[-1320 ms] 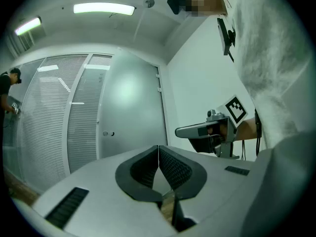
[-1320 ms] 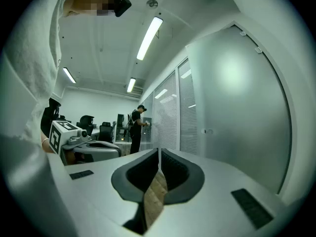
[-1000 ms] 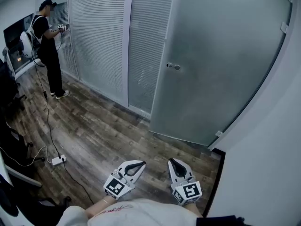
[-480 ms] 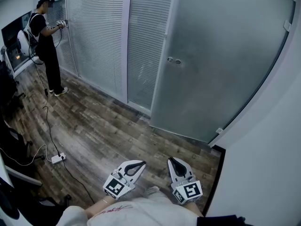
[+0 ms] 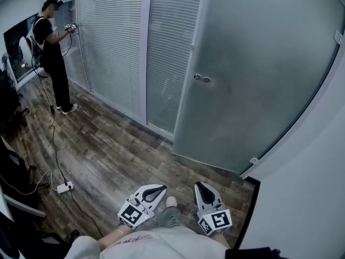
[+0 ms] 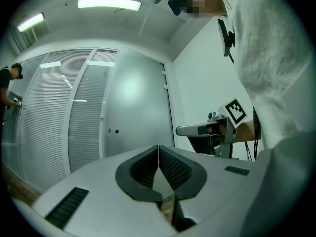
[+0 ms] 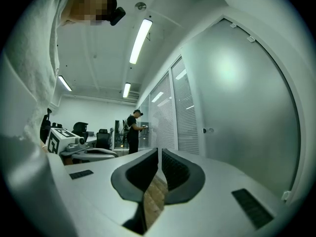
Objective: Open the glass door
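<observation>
The approach looks to be the step in hand: the door (image 5: 259, 63) stands shut and nothing touches it. Both the left tongs (image 5: 156, 190) and the right tongs (image 5: 201, 189) are clenched on nothing, held level side by side at 6 o'clock in the head view. The door fills the view from 12 to 2 o'clock, well apart from them, with its knob (image 5: 202, 79) at about 12 o'clock from the right tongs. Next, I judge, one pair must reach the knob, part its jaws and close on it.
</observation>
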`<state>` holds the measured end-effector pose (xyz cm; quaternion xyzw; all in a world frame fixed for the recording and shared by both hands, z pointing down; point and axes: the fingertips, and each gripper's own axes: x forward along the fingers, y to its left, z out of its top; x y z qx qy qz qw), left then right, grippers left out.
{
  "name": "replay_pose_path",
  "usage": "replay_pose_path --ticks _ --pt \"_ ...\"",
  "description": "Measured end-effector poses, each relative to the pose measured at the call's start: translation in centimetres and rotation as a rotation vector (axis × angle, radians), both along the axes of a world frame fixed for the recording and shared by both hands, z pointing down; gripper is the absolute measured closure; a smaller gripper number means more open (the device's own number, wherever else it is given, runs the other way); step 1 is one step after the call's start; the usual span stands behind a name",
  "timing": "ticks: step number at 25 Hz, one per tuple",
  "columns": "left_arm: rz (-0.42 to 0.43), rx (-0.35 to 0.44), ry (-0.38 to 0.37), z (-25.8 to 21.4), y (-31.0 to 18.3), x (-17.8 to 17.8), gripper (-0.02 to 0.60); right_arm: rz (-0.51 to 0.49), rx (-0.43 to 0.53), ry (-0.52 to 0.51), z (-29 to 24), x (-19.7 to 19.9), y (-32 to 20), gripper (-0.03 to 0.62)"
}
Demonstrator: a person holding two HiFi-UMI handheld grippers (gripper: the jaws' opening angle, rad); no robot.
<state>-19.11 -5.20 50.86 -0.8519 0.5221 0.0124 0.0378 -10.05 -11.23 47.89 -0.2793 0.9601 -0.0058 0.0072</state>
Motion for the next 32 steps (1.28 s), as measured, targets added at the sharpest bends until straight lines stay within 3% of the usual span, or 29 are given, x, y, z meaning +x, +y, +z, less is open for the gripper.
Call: replay_pose_path --ticks 15,23,26,29,32 --pt "-0.033 0.008 0.013 -0.9 -16.1 -4.0 0.563 0.01 -0.005 -0.028 -1.5 -4.4 -18.1 0.56" --pt "-0.049 -0.045 0.057 -0.9 -23.7 -6.1 0.563 0.051 -0.008 -0.015 -1.9 -6.9 -27.7 0.56" --pt "-0.041 -0.006 0.037 -0.7 -26.7 -6.7 0.563 0.091 0.005 -0.041 -2.9 -7.5 -32.1 0.557" --pt "-0.047 -0.021 0.058 -0.8 -28.9 -7.7 0.563 0.118 0.006 -0.077 -3.7 -8.6 -35.6 0.497" --pt "-0.072 -0.028 0.057 -1.3 -30.6 -8.8 0.563 0.112 0.003 -0.083 -3.8 -10.3 -37.9 0.482"
